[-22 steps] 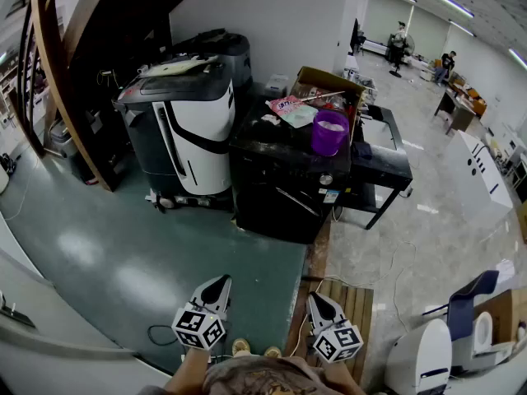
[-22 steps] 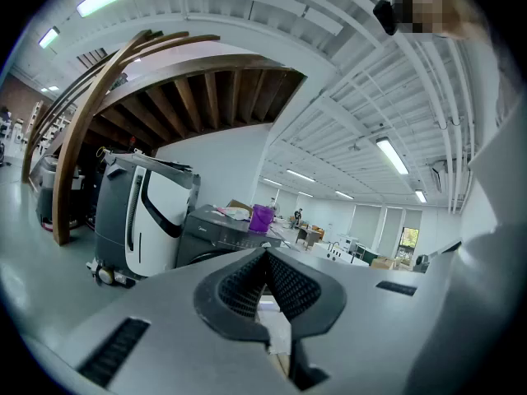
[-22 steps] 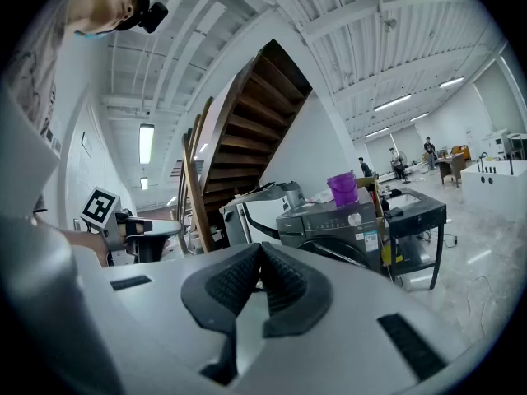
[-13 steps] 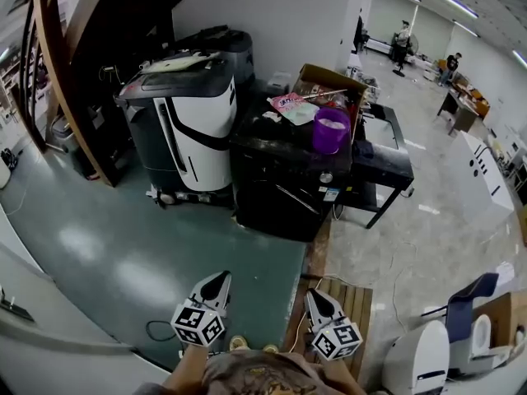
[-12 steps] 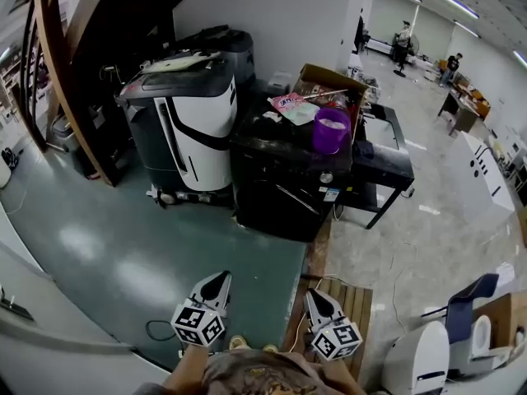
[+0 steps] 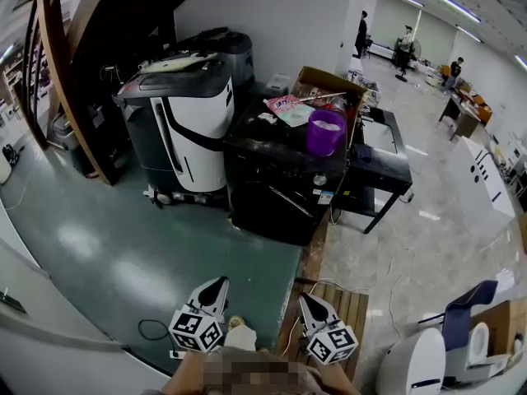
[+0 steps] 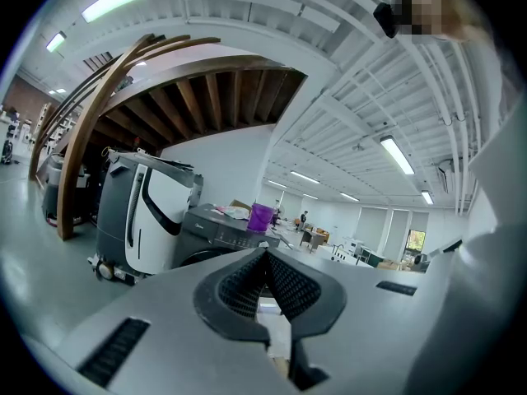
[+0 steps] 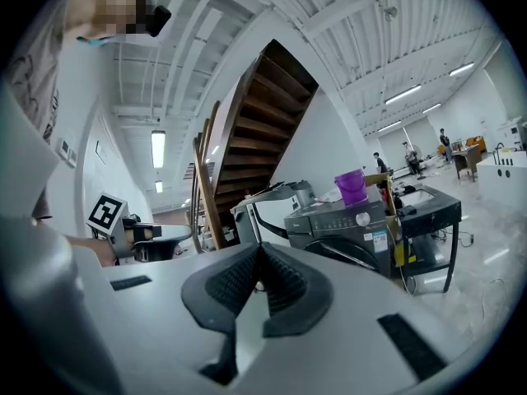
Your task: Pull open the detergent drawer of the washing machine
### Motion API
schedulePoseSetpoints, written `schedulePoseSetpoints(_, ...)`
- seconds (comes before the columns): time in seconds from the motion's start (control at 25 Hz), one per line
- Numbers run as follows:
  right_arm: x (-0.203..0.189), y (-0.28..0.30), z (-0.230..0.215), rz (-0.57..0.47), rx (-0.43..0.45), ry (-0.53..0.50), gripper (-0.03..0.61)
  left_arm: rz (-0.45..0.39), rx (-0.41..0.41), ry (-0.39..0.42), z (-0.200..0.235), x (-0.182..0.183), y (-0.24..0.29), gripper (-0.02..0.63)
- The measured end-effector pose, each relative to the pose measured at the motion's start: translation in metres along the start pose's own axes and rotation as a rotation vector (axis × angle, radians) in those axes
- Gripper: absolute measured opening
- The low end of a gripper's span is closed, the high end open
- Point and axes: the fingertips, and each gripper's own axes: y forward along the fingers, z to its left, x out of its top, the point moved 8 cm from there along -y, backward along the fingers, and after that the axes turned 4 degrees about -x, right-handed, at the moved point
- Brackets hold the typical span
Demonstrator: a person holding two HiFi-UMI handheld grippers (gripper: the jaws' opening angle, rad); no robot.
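Observation:
The dark front-loading washing machine (image 6: 276,183) stands a few steps ahead of me on the floor, with its control strip and round knob (image 6: 321,179) along the top front. Its detergent drawer is too small to make out from here. My left gripper (image 6: 219,281) and right gripper (image 6: 303,297) hang side by side at the bottom of the head view, far short of the machine. Both point roughly level toward it. The left gripper (image 7: 265,252) is shut on nothing and the washing machine (image 7: 216,237) shows beyond it. The right gripper (image 8: 258,245) is shut and empty too, with the washing machine (image 8: 350,225) ahead.
A purple bucket (image 6: 325,132), papers and a cardboard box (image 6: 329,85) sit on the washer. A white-and-dark machine (image 6: 185,113) stands to its left, a low black table (image 6: 383,159) to its right. A wooden pallet (image 6: 350,307) and a cable (image 6: 152,329) lie near my feet.
Both grippers sit a little lower and further left in the head view and stay shut. The washing machine has drifted slightly left in the picture.

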Motion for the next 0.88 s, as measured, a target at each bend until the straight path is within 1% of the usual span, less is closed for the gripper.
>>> schedulePoseSetpoints(0.16,-0.001,0.003,-0.009,0.005,0.000,0.005,0.003,-0.001,-0.002,0.003,-0.002,0.000,0.008,0.021)
schedulePoseSetpoints(0.36,0.000,0.018,-0.024,0.007,-0.006,0.017,0.003,-0.005,0.001,0.002,0.006,0.003,0.028,0.021)
schedulePoseSetpoints(0.6,0.005,0.053,-0.043,0.014,-0.005,0.014,0.003,-0.011,-0.003,-0.003,0.027,0.008,0.064,0.021)
schedulePoseSetpoints(0.88,0.027,0.107,-0.070,0.017,-0.006,0.016,0.003,-0.003,-0.009,-0.016,0.058,0.024,0.117,0.021)
